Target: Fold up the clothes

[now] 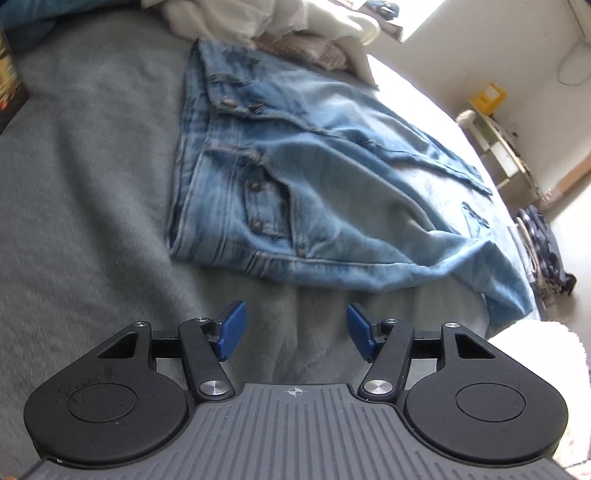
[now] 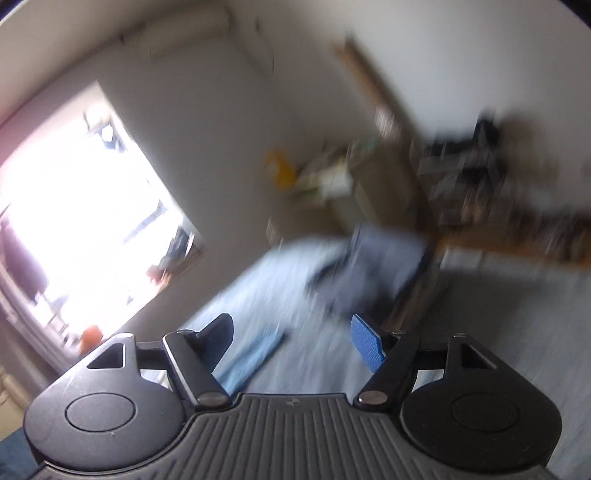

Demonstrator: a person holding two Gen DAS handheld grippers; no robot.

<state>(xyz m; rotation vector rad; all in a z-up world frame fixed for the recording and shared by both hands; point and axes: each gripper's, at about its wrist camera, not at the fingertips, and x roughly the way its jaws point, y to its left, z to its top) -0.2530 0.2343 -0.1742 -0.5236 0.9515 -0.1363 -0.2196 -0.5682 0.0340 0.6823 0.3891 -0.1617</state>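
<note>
Left gripper: the left gripper (image 1: 293, 328) hangs over bare grey blanket (image 1: 85, 206), jaws apart, nothing between the blue pads (image 1: 231, 330).
Right gripper: the right gripper (image 2: 291, 341) points more level into the room, jaws wide apart and gripping nothing; the view is heavily motion-blurred.
Task item: a light-blue denim garment (image 1: 295, 177) lies spread on the blanket just beyond the left fingertips, not touching them. Its seams, pocket flaps and metal buttons face up, and one corner (image 1: 506, 295) droops over the bed's right edge. In the right wrist view a pale blue cloth (image 2: 258, 295) lies past and partly behind the fingers, too smeared to tell more.
In the way: nothing lies between the left jaws and the near denim hem.
Beyond: a heap of white fabric (image 1: 258, 18) and a brownish knitted piece (image 1: 306, 48) sit at the far end of the garment. A dark patterned bundle (image 1: 543, 251) lies on the floor at right.
Writing: none readable; a yellow box (image 1: 487, 98) by the wall is too small to read.
Room: pale walls, a glass-topped side table (image 1: 506, 147), and a bright blown-out window (image 2: 85, 221).
</note>
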